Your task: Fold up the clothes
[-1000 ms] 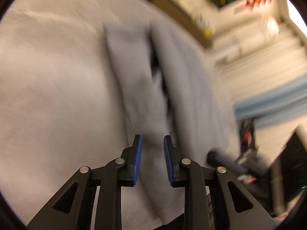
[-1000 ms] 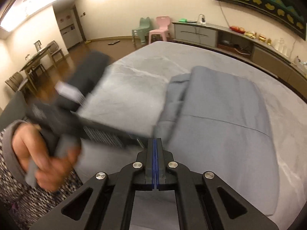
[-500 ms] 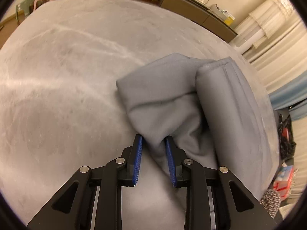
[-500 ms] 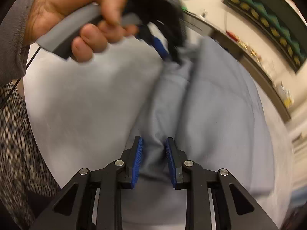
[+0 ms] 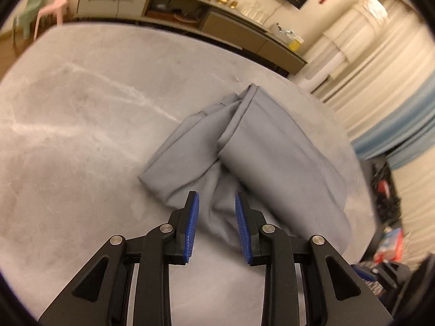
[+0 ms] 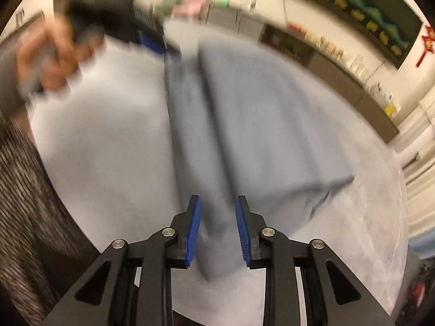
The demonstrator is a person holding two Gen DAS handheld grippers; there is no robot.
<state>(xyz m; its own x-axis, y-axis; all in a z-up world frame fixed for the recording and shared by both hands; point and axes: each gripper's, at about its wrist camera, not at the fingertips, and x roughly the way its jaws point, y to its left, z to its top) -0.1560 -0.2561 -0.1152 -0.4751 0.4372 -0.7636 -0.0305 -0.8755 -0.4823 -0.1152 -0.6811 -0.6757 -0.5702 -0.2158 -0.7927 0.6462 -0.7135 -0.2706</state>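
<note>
Both the left hand-held gripper (image 5: 217, 226) and the right hand-held gripper (image 6: 218, 227), whose jaws have just been opening, stand apart over the half-folded grey garment (image 5: 272, 160) on the bed (image 5: 81, 125), so I judge the next move needs a new grip on one edge.

Both grippers are angled downward, blue pads parted. The left gripper (image 5: 217, 225) is held apart; the right gripper's (image 6: 217, 228) jaws have just been opening. The left hand (image 6: 51, 59) is blurred.
</note>
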